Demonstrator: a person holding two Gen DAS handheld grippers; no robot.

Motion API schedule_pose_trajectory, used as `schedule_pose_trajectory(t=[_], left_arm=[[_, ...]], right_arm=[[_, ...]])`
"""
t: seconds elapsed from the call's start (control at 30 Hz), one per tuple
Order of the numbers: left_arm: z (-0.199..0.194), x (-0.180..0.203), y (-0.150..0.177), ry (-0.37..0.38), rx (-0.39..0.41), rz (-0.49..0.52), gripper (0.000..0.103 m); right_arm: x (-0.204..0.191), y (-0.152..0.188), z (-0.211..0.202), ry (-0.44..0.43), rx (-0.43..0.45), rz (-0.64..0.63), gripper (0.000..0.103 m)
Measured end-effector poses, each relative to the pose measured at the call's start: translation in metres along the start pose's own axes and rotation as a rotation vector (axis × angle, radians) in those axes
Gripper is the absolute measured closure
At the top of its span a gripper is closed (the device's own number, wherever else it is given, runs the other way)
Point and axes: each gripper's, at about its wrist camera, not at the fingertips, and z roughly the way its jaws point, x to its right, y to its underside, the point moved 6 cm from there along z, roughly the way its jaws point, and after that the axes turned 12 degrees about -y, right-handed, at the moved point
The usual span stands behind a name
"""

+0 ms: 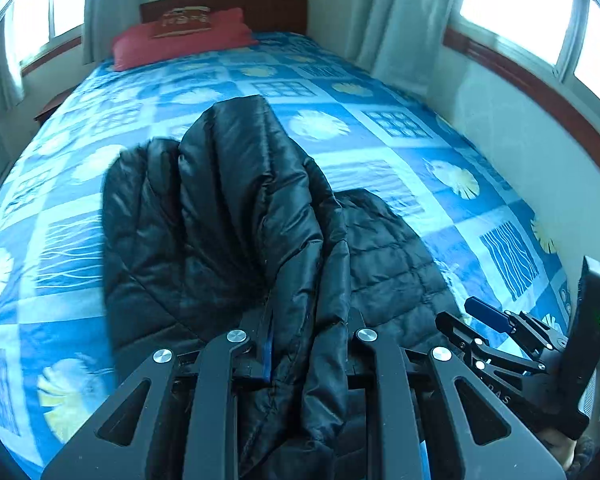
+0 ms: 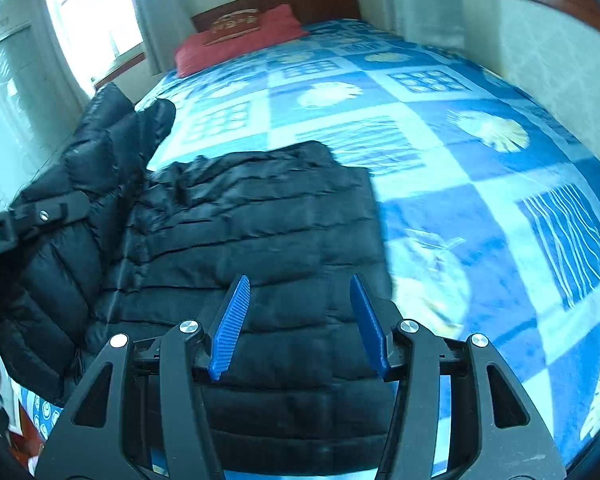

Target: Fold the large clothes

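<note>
A black quilted puffer jacket (image 2: 260, 232) lies on the blue patterned bed near its foot. My left gripper (image 1: 300, 332) is shut on a bunched fold of the jacket (image 1: 236, 208) and holds it raised above the rest, its blue pads mostly buried in fabric. It shows in the right wrist view (image 2: 32, 220) at the left, with the lifted jacket part hanging from it. My right gripper (image 2: 300, 320) is open and empty, its blue pads (image 2: 230, 328) spread just above the flat part of the jacket. It also shows in the left wrist view (image 1: 496, 320) at the lower right.
The bedspread (image 2: 480, 184) stretches far ahead and to the right. A red pillow (image 1: 184, 36) lies at the wooden headboard. Windows with curtains line both sides, and a wall (image 1: 540, 152) runs close along the bed's right edge.
</note>
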Motion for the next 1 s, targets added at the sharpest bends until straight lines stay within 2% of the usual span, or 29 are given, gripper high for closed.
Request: schedule_pose_trajectory(t=[0.3, 0.7, 0.87, 1.0], left_arm=[[0.048, 0.066, 0.018, 0.025, -0.060, 0.062, 0.084], [0.052, 0.078, 0.030, -0.009, -0.032, 0.095, 0.083], [0.041, 0.083, 0.031, -0.012, -0.002, 0.116, 0.077], [0.023, 0.091, 0.031, 0.001, 0.030, 0.133, 0.065]], right_arm=[[0.047, 0.020, -0.013, 0.053, -0.018, 0.072, 0.051], [0.058, 0.028, -0.011, 0.068, -0.032, 0.090, 0.051], [0.053, 0.029, -0.017, 0.081, -0.028, 0.080, 0.051], [0.049, 0.027, -0.024, 0.092, -0.019, 0.071, 0.051]])
